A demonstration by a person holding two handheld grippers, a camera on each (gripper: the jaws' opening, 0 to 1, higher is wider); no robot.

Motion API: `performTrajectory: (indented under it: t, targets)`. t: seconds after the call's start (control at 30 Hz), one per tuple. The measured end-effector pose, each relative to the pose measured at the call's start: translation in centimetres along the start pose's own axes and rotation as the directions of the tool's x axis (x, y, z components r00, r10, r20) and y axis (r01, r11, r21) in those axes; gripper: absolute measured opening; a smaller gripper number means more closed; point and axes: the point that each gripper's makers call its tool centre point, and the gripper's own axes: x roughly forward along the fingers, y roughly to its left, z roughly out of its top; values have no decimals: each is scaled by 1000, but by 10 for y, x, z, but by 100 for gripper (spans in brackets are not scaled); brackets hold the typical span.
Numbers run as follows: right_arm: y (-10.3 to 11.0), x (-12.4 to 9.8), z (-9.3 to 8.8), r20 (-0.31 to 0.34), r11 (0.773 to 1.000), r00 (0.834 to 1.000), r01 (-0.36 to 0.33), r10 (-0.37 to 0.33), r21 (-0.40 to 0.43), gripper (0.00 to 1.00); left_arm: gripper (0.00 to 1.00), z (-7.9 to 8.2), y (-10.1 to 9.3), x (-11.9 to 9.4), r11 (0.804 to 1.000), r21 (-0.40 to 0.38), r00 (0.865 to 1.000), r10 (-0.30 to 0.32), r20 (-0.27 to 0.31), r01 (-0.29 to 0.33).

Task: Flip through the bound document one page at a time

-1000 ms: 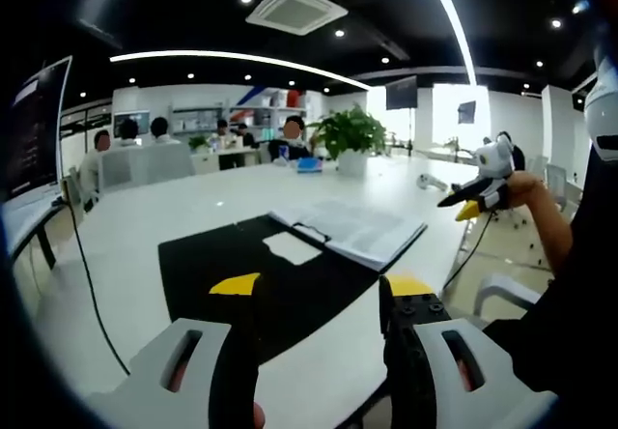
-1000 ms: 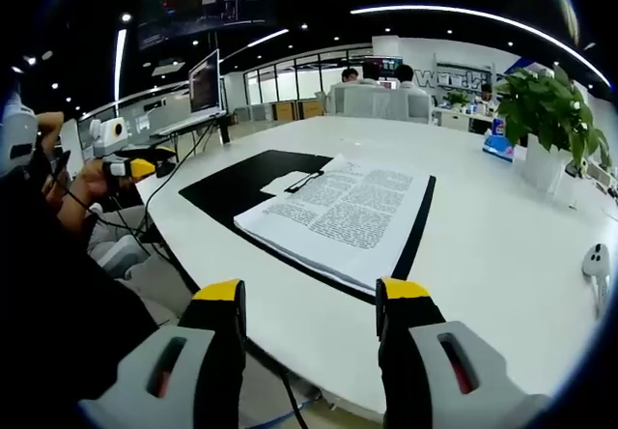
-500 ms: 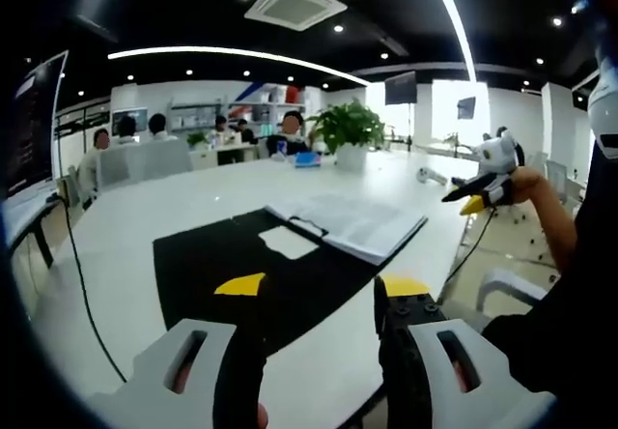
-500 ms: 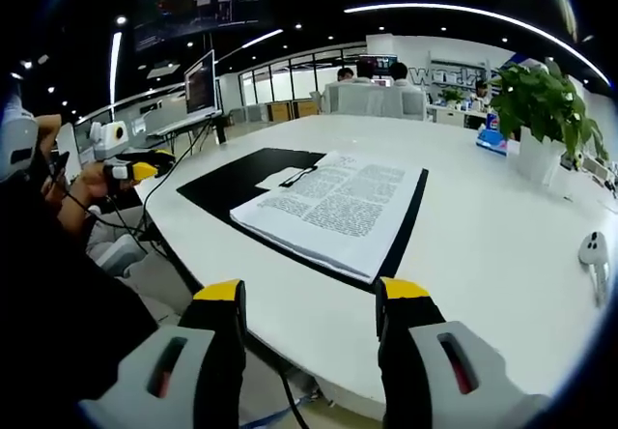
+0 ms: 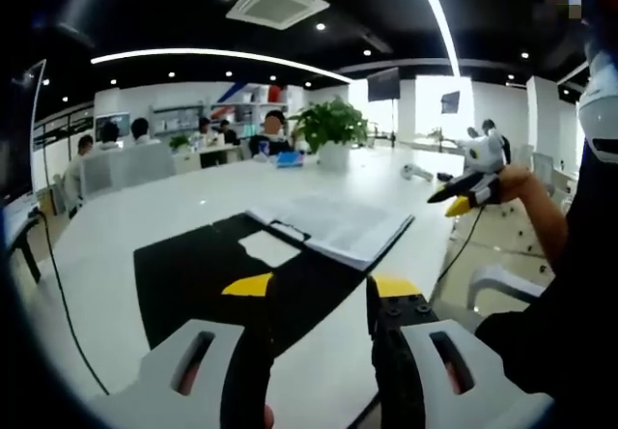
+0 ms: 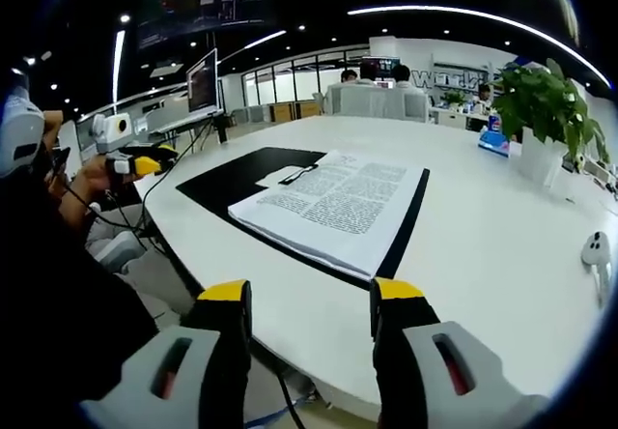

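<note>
Both tools, left (image 5: 319, 286) and right (image 6: 311, 292), hung apart and empty short of the bound document (image 6: 333, 212) at frame centre; best to nip one top-sheet corner only.

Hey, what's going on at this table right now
A person holds a set of tongs in each hand, in front of a white table. A bound document lies open on a black mat, held at one end by a black clip. The left tongs and the right tongs are both open and empty, held short of the table's near edge, so nothing is touching a page yet. A potted plant stands farther back.
</note>
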Motion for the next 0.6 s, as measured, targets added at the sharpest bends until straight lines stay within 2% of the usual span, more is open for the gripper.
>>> performTrajectory:
  t: [0.13, 0.33, 0.5, 0.6]
  targets:
    - [2, 0, 0, 16, 1000, 1000, -20, 20, -17, 50, 36, 3, -8, 14, 999, 9, 999, -36, -9, 36]
    - [-8, -1, -1, 35, 1000, 999, -13, 14, -17, 53, 37, 7, -17, 36, 997, 14, 996, -81, -26, 81]
    - [-11, -4, -1, 50, 1000, 999, -18, 19, -14, 53, 36, 16, -21, 57, 995, 16, 995, -103, -9, 103]
    - [-15, -5, -2, 65, 1000, 998, -12, 13, -13, 53, 36, 16, -26, 69, 991, 36, 991, -129, -35, 130]
